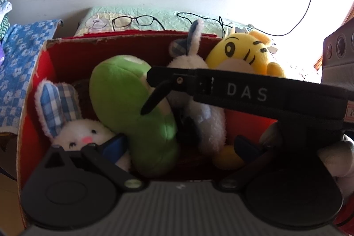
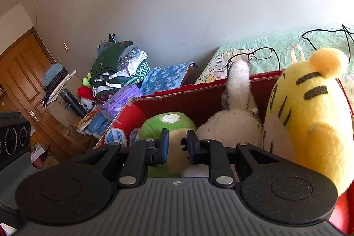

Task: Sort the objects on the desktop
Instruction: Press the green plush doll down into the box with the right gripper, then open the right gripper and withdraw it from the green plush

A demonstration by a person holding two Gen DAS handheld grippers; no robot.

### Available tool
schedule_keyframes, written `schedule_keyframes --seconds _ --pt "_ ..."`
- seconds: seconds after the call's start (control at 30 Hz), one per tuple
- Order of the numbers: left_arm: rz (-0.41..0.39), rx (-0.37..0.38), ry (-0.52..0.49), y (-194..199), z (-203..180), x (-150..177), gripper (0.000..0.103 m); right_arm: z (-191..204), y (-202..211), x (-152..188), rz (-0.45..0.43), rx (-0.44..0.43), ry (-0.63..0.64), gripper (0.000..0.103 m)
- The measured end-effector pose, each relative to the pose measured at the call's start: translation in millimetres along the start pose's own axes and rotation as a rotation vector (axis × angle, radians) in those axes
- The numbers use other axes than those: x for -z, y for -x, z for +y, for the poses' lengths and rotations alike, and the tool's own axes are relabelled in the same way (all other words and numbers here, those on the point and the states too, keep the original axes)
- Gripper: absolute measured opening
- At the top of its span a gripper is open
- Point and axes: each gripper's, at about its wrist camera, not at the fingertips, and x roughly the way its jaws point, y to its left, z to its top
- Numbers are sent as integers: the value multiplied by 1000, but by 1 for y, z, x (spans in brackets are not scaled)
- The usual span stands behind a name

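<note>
Bed (image 2: 276,45) with green quilt meets a white wall; right gripper (image 2: 178,145) clamps the green plush (image 2: 168,123); left gripper (image 1: 180,145) stands open.

The left wrist view looks steeply down, close in, into an open red cardboard box (image 1: 73,48) of plush toys. The right wrist view faces shallower, over the same box (image 2: 188,94) toward the wall. Both share the green plush toy (image 1: 132,107) (image 2: 168,123) and the black-framed glasses (image 1: 135,21) (image 2: 254,55).
</note>
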Motion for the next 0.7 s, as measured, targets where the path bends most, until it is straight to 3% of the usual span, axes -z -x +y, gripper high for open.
schedule_keyframes --seconds 0.5,0.7 --pt "0 -100 49 14 -13 3 102 -3 7 -4 40 -18 -30 28" --pt "-9 -124 79 26 -15 7 101 -12 26 -3 47 -26 -117 28"
